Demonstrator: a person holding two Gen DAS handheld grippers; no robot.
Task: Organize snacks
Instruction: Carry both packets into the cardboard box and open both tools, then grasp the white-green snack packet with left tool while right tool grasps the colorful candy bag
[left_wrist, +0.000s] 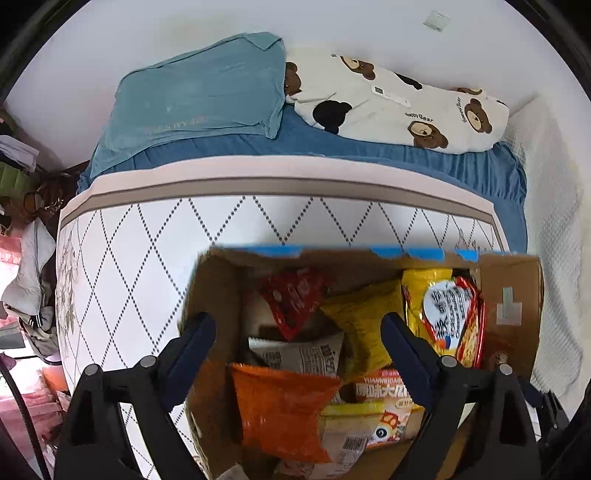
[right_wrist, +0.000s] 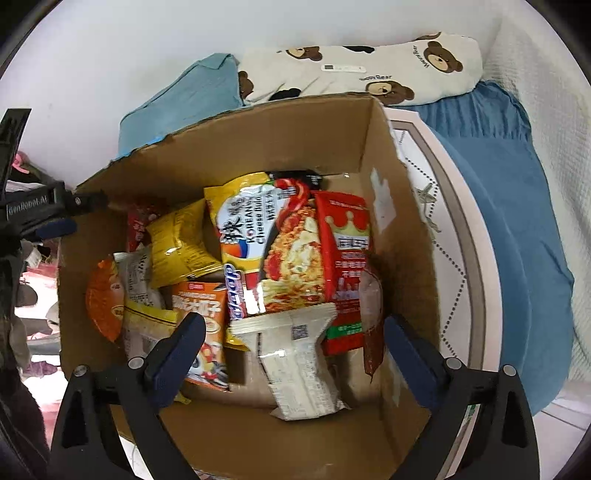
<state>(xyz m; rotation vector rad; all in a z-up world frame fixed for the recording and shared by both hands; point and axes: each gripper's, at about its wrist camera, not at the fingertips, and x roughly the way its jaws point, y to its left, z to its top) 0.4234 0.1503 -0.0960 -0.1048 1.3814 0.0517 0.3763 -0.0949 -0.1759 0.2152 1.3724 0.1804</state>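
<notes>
Cardboard box (right_wrist: 295, 140) on the bed holds the snack packets (right_wrist: 280, 251) jumbled together, and both the left hand-held gripper (left_wrist: 299, 350) and right hand-held gripper (right_wrist: 295, 350) hang above it with jaws wide and empty, probably poised to sort inside.

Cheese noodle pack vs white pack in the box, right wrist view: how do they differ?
The cheese noodle pack is yellow and red with a printed noodle photo; the white pack is plain, pale, with only a small code square. The cheese noodle pack is wider and lies deeper among the other snacks; the white pack is narrower and rests on top, overlapping its lower edge. Both lie flat inside the cardboard box, neither gripped.
</notes>
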